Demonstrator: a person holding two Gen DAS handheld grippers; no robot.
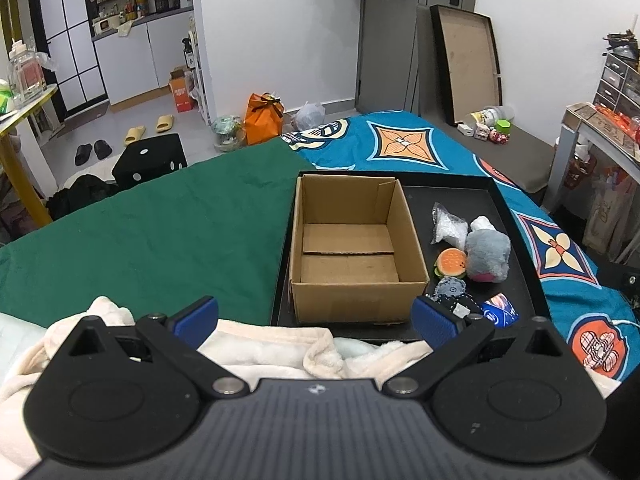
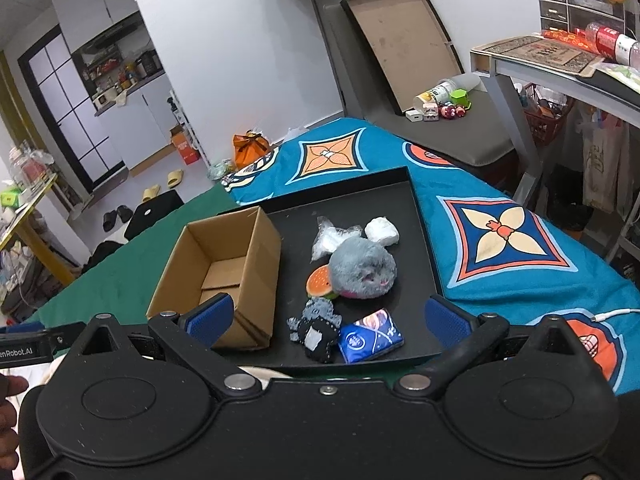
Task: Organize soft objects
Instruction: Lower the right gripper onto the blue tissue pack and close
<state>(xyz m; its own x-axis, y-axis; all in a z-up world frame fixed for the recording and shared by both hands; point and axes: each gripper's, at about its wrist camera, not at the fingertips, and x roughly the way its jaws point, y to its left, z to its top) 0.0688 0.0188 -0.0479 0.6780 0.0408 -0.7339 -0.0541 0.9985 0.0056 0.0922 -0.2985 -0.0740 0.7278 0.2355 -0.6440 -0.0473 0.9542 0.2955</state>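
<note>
Both tongs, left tongs (image 1: 316,320) and right tongs (image 2: 327,319), spread and empty; brown cardboard box (image 1: 348,248) empty beside grey plush toy (image 2: 362,270) on black tray (image 2: 420,220).

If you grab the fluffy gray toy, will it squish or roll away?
The gray plush toy looks furry and rounded, so it would probably squash between the fingers rather than resist. It likely weighs little for its bulk. Its round shape might let it roll a bit if pushed across the smooth black tray.
</note>
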